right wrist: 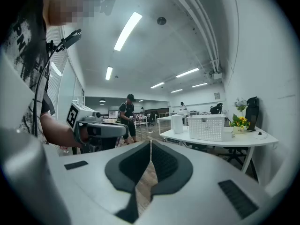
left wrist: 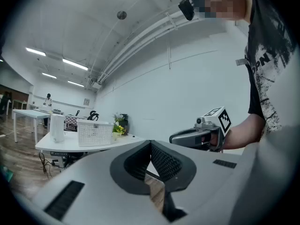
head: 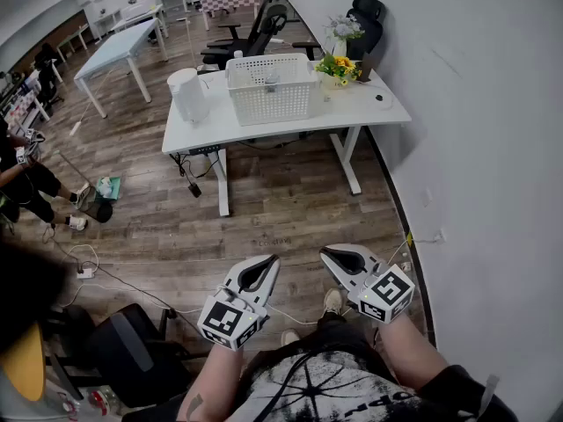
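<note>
The left hand-held gripper (head: pixel 271 260) is held with its jaws pressed together and nothing between them. Well ahead of it, on the surface (head: pixel 220 130), a white lattice basket (head: pixel 271 90) is seen between a canister (head: pixel 187 95) and flowers (head: pixel 339 66). The basket is judged light and stiff, best gripped at the rim. The right hand-held gripper (head: pixel 325 251) is likewise closed and empty.
</note>
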The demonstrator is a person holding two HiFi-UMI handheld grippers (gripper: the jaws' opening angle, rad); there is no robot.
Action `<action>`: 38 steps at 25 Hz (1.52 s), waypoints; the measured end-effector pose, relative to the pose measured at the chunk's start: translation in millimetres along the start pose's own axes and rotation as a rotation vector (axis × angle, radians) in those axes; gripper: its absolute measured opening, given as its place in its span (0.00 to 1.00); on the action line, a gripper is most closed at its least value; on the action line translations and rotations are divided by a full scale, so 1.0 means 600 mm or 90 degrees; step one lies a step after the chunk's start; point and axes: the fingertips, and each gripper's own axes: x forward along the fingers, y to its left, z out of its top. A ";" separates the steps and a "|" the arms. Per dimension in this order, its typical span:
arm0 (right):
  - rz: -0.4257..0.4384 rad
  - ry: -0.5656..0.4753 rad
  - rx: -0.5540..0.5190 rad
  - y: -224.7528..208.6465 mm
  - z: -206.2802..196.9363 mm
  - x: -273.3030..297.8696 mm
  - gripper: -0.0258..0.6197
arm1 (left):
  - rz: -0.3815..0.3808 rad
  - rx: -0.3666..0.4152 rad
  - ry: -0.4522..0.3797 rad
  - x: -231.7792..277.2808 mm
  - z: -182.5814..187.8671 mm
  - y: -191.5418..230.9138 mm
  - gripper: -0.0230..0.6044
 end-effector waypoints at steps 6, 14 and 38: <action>0.005 0.001 0.003 0.006 -0.004 0.000 0.09 | -0.002 -0.007 0.003 0.000 -0.008 -0.004 0.05; 0.014 -0.001 0.023 0.004 -0.004 0.002 0.09 | 0.007 -0.021 0.004 -0.003 -0.013 0.002 0.05; 0.026 0.002 0.038 -0.155 -0.023 0.049 0.09 | 0.026 -0.040 0.051 0.144 -0.038 0.068 0.05</action>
